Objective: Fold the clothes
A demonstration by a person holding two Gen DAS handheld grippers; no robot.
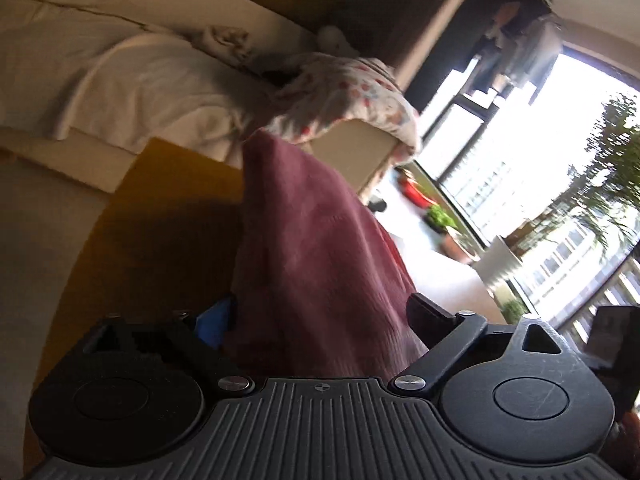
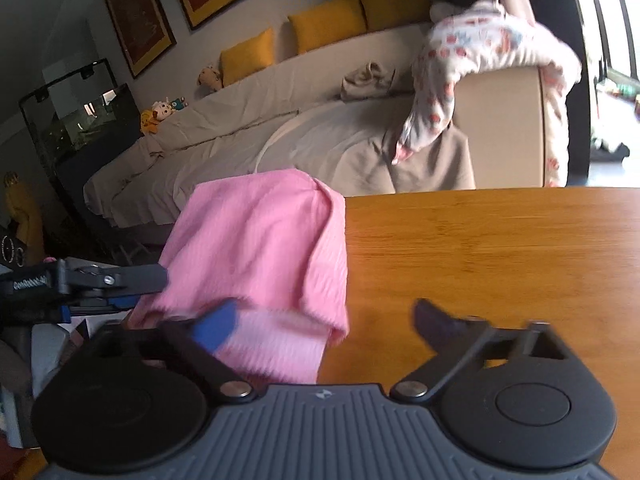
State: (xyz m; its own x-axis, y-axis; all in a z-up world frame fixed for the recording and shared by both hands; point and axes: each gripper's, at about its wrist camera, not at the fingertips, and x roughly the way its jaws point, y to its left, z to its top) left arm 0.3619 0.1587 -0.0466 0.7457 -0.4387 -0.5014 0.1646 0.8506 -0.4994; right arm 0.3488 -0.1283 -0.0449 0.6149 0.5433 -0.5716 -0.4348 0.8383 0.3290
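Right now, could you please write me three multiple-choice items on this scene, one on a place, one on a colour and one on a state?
1. Where does the pink cloth lie?
A. Over the wooden table's left edge
B. On the sofa
C. On the floor

2. What colour are the cushions along the sofa back?
A. Blue
B. Yellow
C. Green

3. How does the right gripper stand?
A. Shut on the cloth
B. Shut on nothing
C. Open

Answers:
1. A, since the cloth drapes over the tabletop's left edge.
2. B, as the right wrist view shows them mustard yellow.
3. C, because its blue and black fingers stand wide apart, clamping nothing.
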